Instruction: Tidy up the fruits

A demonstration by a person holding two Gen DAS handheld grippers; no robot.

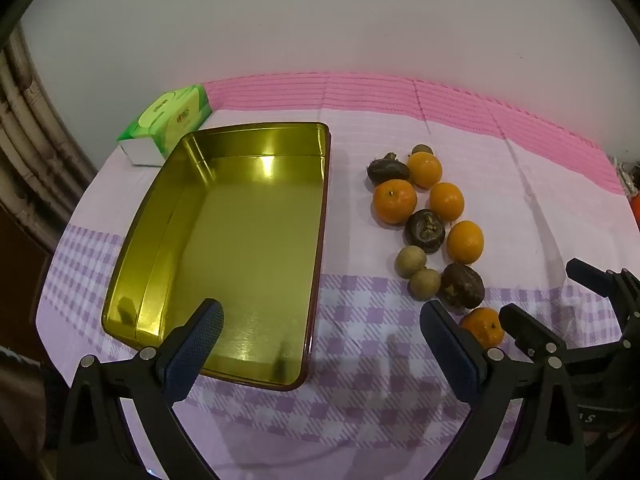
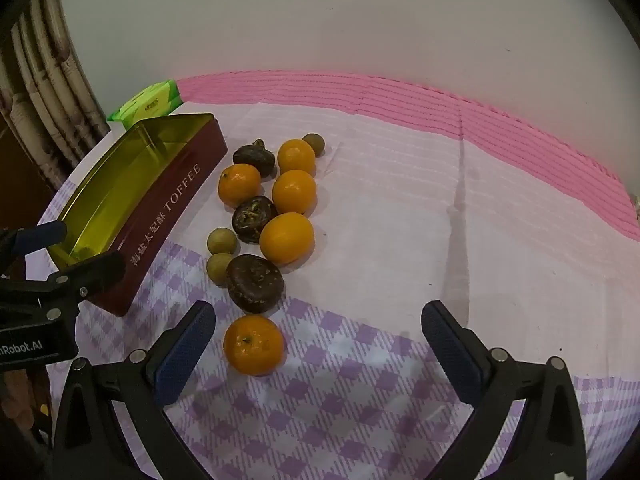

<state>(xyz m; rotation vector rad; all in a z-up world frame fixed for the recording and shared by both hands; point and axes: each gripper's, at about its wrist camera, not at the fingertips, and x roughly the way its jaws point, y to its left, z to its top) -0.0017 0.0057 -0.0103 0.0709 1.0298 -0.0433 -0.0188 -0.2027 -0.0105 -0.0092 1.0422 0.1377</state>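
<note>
risk, rolling: the round orange mandarins [image 2: 286,237] and small tan longans [image 2: 222,241] sit loose on the lilac-and-white checked tablecloth [image 2: 360,400], so I reckon a sloppy nudge from a pad sends one rolling off toward the cloth edge.

risk, squashing: the dark brown wrinkly mangosteens [image 2: 255,283] look soft-ish, so closing too hard probably bruises them.

risk, collision: both tools crowd the same corner of the pile, so reaching together could knock them into each other.

risk, tin: catching the rim could shove the whole tin along the cloth.

right gripper [image 2: 318,354]: jaws spread as wide as they go, nothing between the pads. The nearest mandarin [image 2: 253,345] lies just inside its left finger, not touched.

left gripper [image 1: 322,354]: also fully spread and holding nothing, hanging over the near right corner of the tin.

fruit pile: ahead of the right tool, and to the right of the left one.

tin: the gold-lined rectangular metal toffee tin [image 1: 256,240] with maroon sides has no fruit in it.

tissue pack: a green soft tissue pack [image 1: 168,122] sits beyond the tin's far corner.

progress: nothing sorted yet, as far as I can tell.
</note>
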